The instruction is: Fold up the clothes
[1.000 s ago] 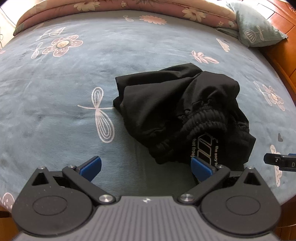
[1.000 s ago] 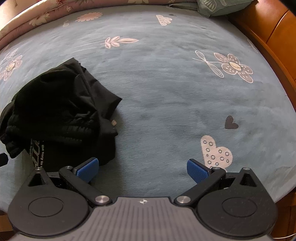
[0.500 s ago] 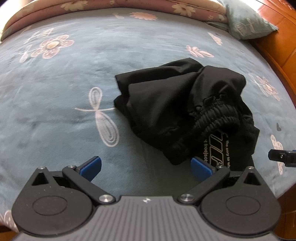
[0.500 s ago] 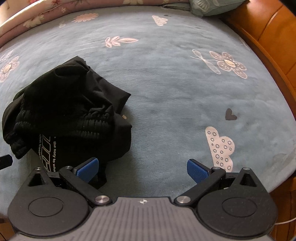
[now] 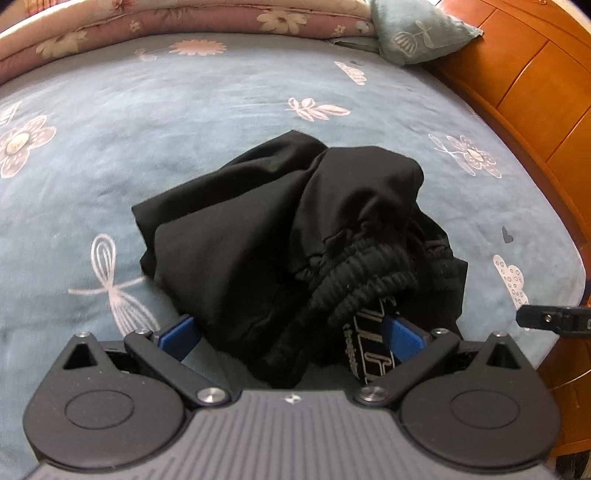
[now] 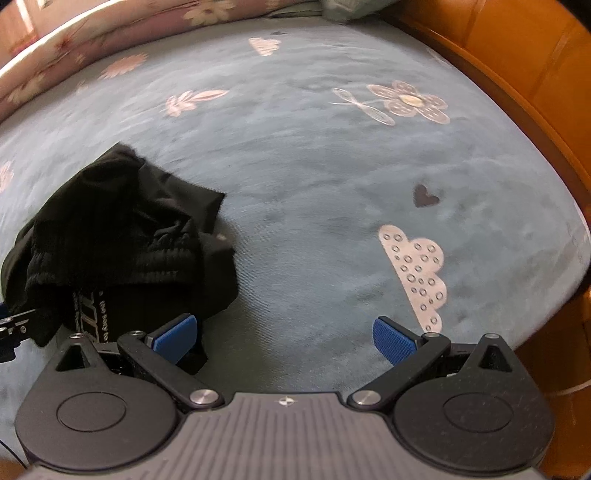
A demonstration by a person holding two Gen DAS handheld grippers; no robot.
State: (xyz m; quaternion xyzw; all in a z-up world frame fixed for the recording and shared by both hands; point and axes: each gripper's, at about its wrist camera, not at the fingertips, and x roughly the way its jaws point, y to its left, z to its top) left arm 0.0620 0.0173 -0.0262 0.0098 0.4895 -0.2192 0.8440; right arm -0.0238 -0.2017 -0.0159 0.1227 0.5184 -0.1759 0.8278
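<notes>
**Approach to the crumpled garment**

A black garment (image 5: 295,236), bunched with its ribbed waistband (image 5: 365,280) uppermost, lies unfolded on the blue bed cover (image 5: 184,110). Compared with a second earlier, the left gripper (image 5: 291,334) has advanced until its released jaws straddle the near edge. The right gripper (image 6: 282,336), also spread wide, hangs beside it over bare cover. A first grasp appears imminent.

Garment (image 5: 288,236): centre of left wrist frame, on the bedspread (image 5: 184,110).
Pillow (image 5: 417,33): upper right.
Headboard (image 5: 524,85): right edge.
Left gripper (image 5: 291,338): bottom centre, jaws either side of the garment's near edge.
</notes>
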